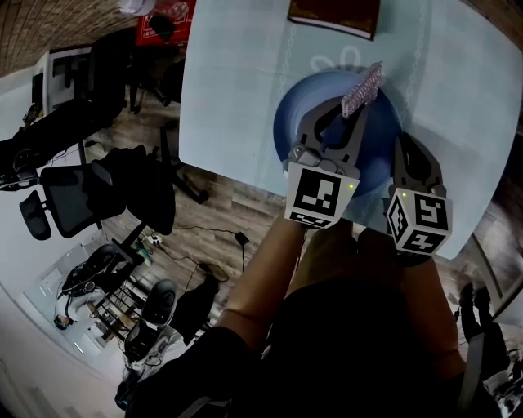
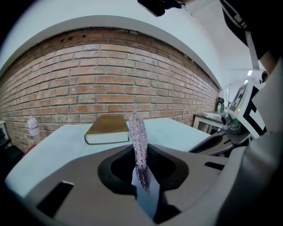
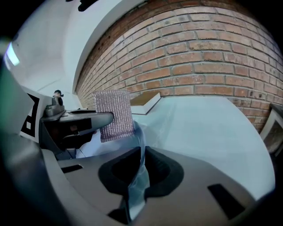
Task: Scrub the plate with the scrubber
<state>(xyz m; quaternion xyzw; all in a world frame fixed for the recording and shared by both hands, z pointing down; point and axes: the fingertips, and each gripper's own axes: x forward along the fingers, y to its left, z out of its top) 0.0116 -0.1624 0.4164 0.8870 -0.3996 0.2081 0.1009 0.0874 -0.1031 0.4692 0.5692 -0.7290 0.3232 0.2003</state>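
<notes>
- The plate (image 1: 304, 104) is blue and lies on the pale table (image 1: 233, 98), near its front edge and right in front of the person.
- The right gripper (image 1: 406, 155) is clenched on the plate's near right rim. In the right gripper view the rim (image 3: 135, 176) runs up between the closed jaws.
- The left gripper (image 1: 347, 114) reaches over the plate from the near side, its jaws pinched on the scrubber (image 1: 363, 88).
- The scrubber is a flat mesh pad. It sticks out past the jaw tips, its long axis in line with the jaws and pointing to the plate's far right rim.
- In the left gripper view the pad (image 2: 139, 150) shows edge-on, with the blue plate below it.
- I cannot tell whether the pad touches the plate. The next stroke probably needs the left gripper to lower it and turn its broad face onto the plate.
- The two grippers sit side by side, so the right one limits a sweep to that side.
- A book (image 1: 333, 15) lies on the table beyond the plate, apart from it and out of the way.
- Chairs (image 1: 90, 184) stand on the floor to the left, well clear.
</notes>
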